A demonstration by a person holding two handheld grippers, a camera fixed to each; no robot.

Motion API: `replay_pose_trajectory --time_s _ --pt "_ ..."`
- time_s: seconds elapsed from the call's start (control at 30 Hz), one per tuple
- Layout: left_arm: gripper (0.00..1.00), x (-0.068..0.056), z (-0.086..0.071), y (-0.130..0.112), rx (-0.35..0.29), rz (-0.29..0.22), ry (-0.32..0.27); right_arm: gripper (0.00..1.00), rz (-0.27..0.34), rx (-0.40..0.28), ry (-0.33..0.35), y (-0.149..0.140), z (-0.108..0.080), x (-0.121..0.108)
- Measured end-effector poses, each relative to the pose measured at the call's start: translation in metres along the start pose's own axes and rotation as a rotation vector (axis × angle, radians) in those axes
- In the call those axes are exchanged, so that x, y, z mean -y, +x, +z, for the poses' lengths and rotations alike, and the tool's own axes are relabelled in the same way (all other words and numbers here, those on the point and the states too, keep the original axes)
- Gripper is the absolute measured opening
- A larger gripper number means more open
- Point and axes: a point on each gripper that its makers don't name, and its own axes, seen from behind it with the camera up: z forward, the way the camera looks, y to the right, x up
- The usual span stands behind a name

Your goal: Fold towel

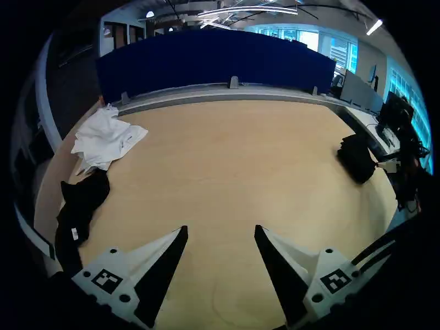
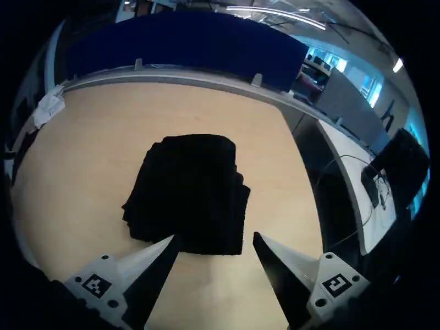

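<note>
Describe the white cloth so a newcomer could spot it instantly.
Start at the dark blue partition screen behind the pale wooden table. At the table's far left corner in the left gripper view lies the crumpled white cloth. It is the only light fabric: the rumpled black cloth beside it and the folded black towel stack opposite are dark.

The towel (image 2: pixel 187 192) is black, the table (image 1: pixel 231 165) pale wood-grain, the crumpled cloth (image 1: pixel 104 137) white, the partition (image 1: pixel 214 60) dark blue.
</note>
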Motion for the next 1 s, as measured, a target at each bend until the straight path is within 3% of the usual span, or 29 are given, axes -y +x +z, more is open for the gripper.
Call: replay_pose_trajectory --time_s 0.17,0.57,0.77,1.0 --pt "0.90 0.004 0.001 0.002 -0.008 -0.008 0.001 1.00 0.013 -0.050 -0.010 0.016 -0.006 0.002" --pt "0.90 0.007 0.004 0.009 -0.042 -0.019 0.004 1.00 0.058 -0.251 -0.031 0.066 -0.030 0.012" --pt "0.90 0.013 0.005 0.020 -0.079 -0.033 0.015 1.00 0.096 -0.338 -0.007 0.085 -0.041 0.026" --pt "0.89 0.026 0.004 0.041 -0.148 -0.083 0.031 1.00 0.173 -0.445 0.028 0.114 -0.058 0.039"
